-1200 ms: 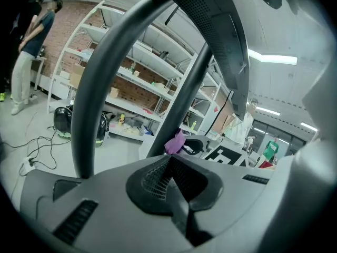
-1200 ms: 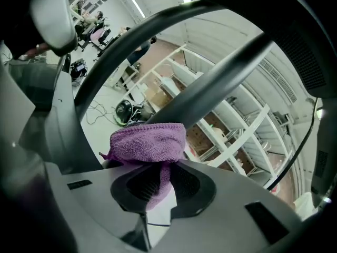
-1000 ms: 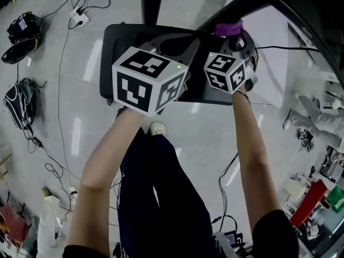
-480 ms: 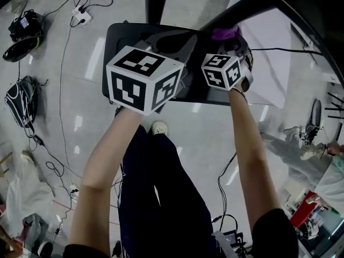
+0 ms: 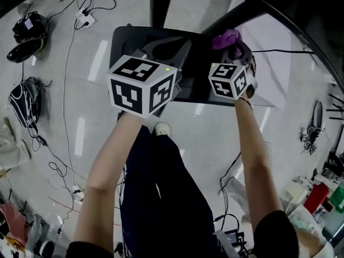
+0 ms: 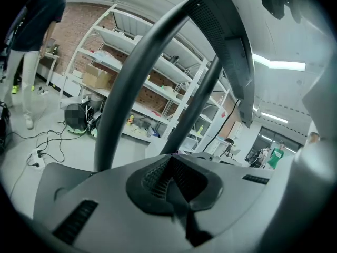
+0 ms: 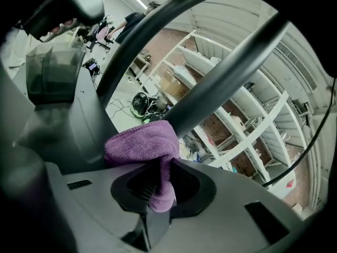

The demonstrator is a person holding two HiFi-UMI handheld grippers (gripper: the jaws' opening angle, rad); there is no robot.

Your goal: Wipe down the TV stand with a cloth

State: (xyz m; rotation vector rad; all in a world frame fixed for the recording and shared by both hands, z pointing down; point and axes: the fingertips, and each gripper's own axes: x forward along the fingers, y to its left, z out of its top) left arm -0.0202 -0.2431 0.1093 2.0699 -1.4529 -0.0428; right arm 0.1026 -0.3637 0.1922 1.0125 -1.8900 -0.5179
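The TV stand's black base plate [image 5: 122,48] lies on the floor below me, and two dark poles [image 5: 160,3] rise from it. My left gripper [image 5: 167,45] hovers over the base, shut, with nothing between its jaws [image 6: 169,175]. My right gripper [image 5: 235,48] is at the base's right end, shut on a purple cloth [image 5: 226,37]. In the right gripper view the cloth [image 7: 142,144] bunches in front of the jaws, close to a slanted pole [image 7: 221,73]; whether it touches the pole I cannot tell.
Cables and a power strip [image 5: 86,19] trail over the floor at left, beside dark bags [image 5: 22,100]. My own legs [image 5: 161,187] stand just before the base. White shelving [image 6: 158,88] and a standing person [image 6: 29,46] are beyond the stand.
Both grippers have stayed over the base with only small shifts. The cloth has edged slightly along the base's right end.
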